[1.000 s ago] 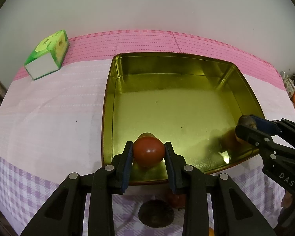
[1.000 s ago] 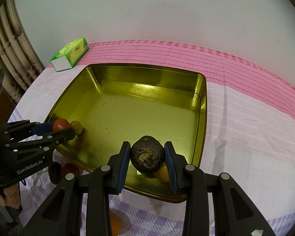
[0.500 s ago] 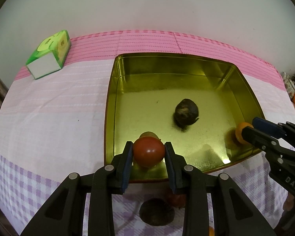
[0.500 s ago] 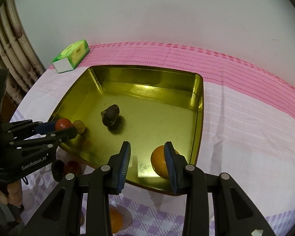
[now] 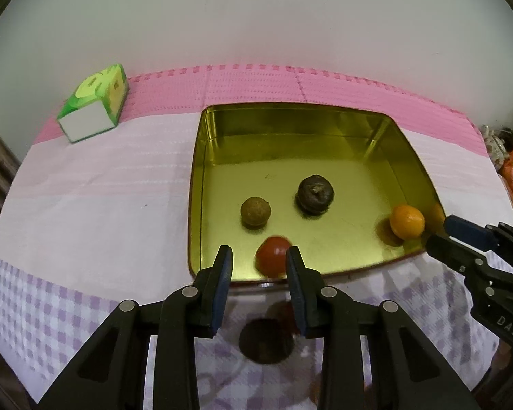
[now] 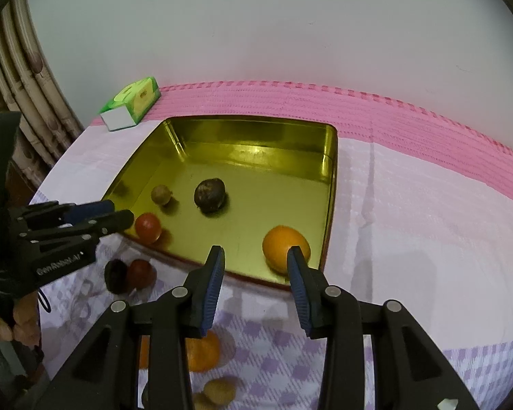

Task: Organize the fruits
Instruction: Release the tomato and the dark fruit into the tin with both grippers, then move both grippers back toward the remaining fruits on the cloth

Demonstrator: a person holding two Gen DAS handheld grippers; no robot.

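Note:
A gold tin tray [image 5: 195,184] [image 6: 330,184] sits on the cloth. Inside lie a red fruit [image 5: 272,259] [image 6: 147,227], a small brown fruit [image 5: 255,211] [image 6: 161,194], a dark wrinkled fruit [image 5: 315,193] [image 6: 210,194] and an orange [image 5: 406,221] [image 6: 285,246]. My left gripper [image 5: 259,268] [image 6: 119,213] is open at the tray's near rim, with the red fruit loose just beyond its fingertips. My right gripper [image 6: 255,266] [image 5: 441,235] is open and empty at the tray's other rim, beside the orange.
On the cloth outside the tray lie a dark fruit [image 5: 266,341] [image 6: 115,275], a red fruit [image 6: 141,273], an orange [image 6: 203,350] and small tan fruits [image 6: 219,389]. A green tissue box [image 5: 94,111] [image 6: 131,104] stands at the back left. A wall stands behind the table.
My left gripper has opened and dropped the red fruit into the tray. Both grippers have pulled back from the tray. The dark fruit, dropped earlier by the right gripper, has rolled and settled mid-tray.

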